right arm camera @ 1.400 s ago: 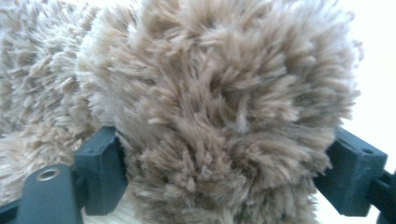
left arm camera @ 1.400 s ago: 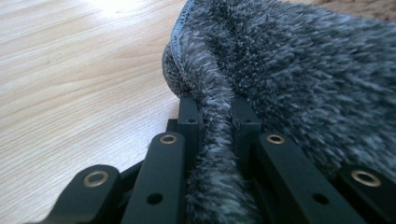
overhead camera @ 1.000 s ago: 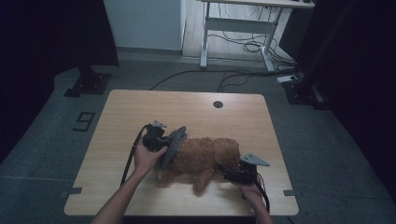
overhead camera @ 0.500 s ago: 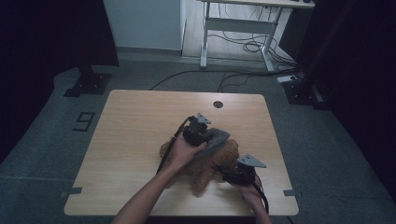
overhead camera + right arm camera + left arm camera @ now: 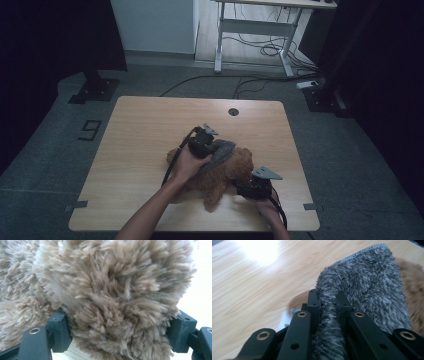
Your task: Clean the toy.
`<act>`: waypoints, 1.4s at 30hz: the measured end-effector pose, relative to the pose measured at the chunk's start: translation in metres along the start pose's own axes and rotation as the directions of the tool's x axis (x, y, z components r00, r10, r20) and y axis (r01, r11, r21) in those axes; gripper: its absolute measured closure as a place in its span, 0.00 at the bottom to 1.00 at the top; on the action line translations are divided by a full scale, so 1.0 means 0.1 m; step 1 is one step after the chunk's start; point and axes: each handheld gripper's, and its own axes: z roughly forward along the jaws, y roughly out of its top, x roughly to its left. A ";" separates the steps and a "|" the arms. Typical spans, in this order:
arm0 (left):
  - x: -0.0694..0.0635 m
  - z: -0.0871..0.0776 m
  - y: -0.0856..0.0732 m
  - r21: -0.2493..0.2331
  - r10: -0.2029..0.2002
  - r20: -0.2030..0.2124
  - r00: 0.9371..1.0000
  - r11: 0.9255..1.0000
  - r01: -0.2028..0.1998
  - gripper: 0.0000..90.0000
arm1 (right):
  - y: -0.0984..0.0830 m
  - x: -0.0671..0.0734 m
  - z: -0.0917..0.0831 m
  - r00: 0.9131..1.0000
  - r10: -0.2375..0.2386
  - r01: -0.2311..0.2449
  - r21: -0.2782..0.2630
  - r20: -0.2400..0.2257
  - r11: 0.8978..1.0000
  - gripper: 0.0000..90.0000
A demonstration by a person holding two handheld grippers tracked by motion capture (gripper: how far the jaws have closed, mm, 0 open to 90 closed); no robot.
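A brown plush toy [image 5: 225,175] lies on the wooden table [image 5: 150,130], towards its front right. My left gripper [image 5: 215,150] hovers over the toy's middle, shut on a grey fluffy cloth [image 5: 222,152]. In the left gripper view the cloth [image 5: 367,285] is pinched between the jaws of that gripper [image 5: 328,296] and drapes forward over the toy [image 5: 414,290]. My right gripper [image 5: 240,187] sits at the toy's front right end. Its jaws have just been closing and now press on both sides of a thick furry limb [image 5: 112,290] that fills the right gripper [image 5: 118,330].
A round cable hole [image 5: 233,111] sits near the table's far edge. Bare wood stretches left of the toy. Beyond the table stand a white desk frame [image 5: 250,35] with cables on the floor, and a black stand base [image 5: 92,90] at far left.
My left hand has carried the grey cloth rightwards and a little up, from the toy's left end to above its middle. The right gripper has stayed on the toy's limb.
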 end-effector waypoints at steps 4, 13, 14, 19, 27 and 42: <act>0.31 -0.23 -0.22 0.007 -0.051 -0.046 0.998 0.999 0.052 0.86 | -0.01 -0.01 0.00 1.000 0.009 -0.009 0.003 -0.008 1.000 0.25; 0.75 -0.31 -0.90 0.023 -0.213 -0.003 0.977 0.977 0.213 0.86 | 0.00 -0.03 -0.01 0.999 0.029 -0.029 0.002 -0.023 1.000 0.24; 0.76 -0.29 -0.94 0.022 -0.226 0.013 0.974 0.974 0.226 0.85 | 0.00 -0.03 -0.01 0.999 0.029 -0.029 0.001 -0.024 1.000 0.23; 0.70 -0.26 -0.96 0.013 -0.203 0.017 0.979 0.979 0.203 0.86 | 0.04 -0.09 -0.08 0.998 0.008 -0.009 -0.011 -0.065 1.000 0.19; 0.64 -0.24 -1.00 0.007 -0.189 0.029 0.982 0.982 0.189 0.86 | 0.26 -0.19 -0.25 0.989 0.084 -0.093 -0.068 -0.120 0.993 0.13; 0.65 -0.24 -1.05 0.012 -0.194 0.048 0.980 0.981 0.193 0.85 | 0.72 -0.17 0.20 0.992 0.112 -0.106 0.113 -0.054 0.988 0.00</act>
